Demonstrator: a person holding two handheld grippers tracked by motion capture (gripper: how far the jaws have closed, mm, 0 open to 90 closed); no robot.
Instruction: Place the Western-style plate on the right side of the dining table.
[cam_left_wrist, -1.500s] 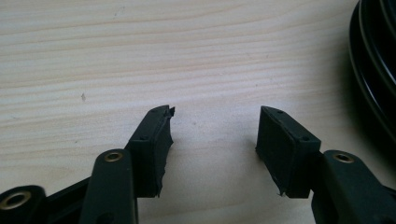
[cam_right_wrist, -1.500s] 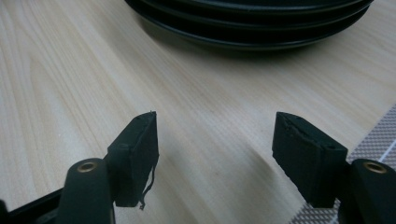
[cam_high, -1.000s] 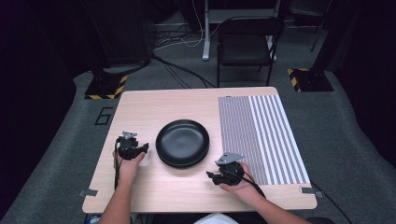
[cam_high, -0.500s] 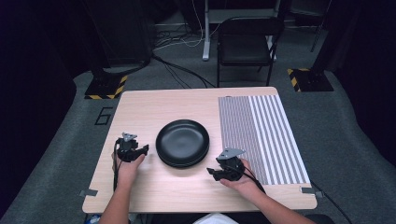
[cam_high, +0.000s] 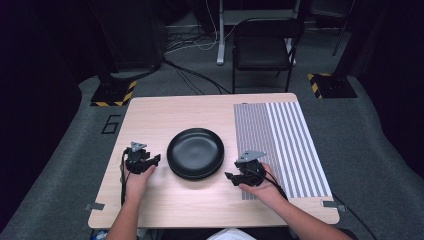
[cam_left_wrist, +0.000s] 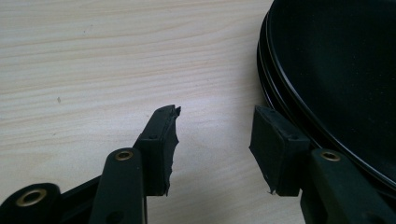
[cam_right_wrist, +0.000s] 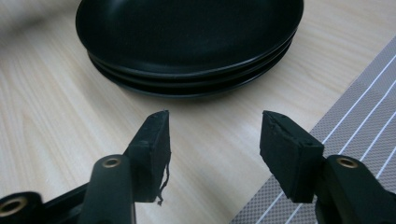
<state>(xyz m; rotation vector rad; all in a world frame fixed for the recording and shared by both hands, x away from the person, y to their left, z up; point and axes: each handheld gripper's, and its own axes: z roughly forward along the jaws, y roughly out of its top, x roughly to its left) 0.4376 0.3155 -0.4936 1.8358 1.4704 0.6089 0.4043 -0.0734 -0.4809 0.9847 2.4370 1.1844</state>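
Two claws, both parted and empty: my left claw (cam_left_wrist: 215, 126) closing beside stacked black plates (cam_left_wrist: 336, 70); right claw (cam_right_wrist: 215, 135) just short of them.

We see a pale wooden table (cam_high: 150, 120) standing on grey carpet. A stack of black plates (cam_high: 195, 152) lies near its middle, bare wood around it, and our gripper views show three rims in that stack (cam_right_wrist: 187, 42). A grey mat (cam_high: 280, 140) with white stripes covers the table's right part from far edge to near edge, just beside the plates and apart from them.
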